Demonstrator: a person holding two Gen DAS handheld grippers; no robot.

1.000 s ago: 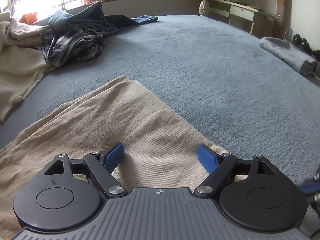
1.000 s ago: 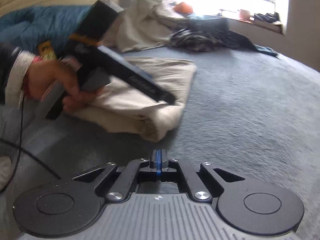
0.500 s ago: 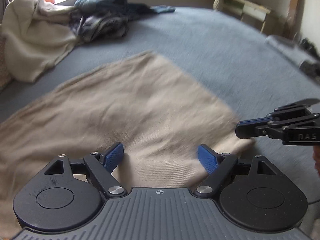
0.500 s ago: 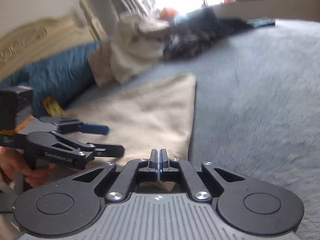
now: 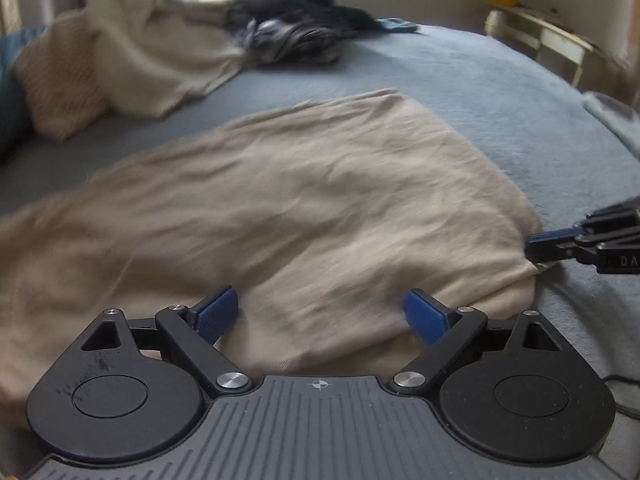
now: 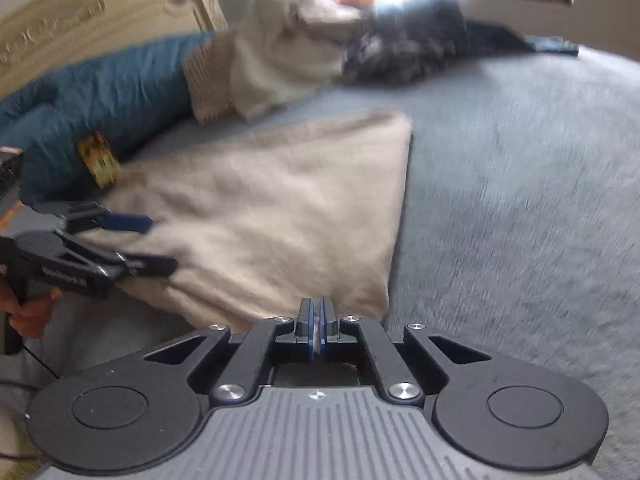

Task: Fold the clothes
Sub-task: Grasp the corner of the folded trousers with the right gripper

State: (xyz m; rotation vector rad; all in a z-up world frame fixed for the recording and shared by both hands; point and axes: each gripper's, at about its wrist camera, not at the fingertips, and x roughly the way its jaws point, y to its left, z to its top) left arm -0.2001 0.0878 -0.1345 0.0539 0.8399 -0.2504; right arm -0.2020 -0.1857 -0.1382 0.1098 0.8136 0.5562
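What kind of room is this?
Most likely a bedroom: a carved headboard, a wide bed with a grey-blue blanket, and loose clothes heaped under a bright window.

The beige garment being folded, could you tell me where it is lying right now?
The beige garment lies flat on the blue-grey bedspread, directly ahead of the open left gripper, with the shut right gripper at its near right corner.

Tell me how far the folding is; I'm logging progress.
Done: the beige garment lies folded flat on the bed. In hand: the right gripper is shut at its near corner; the left gripper is open over it. Left: the clothes pile.
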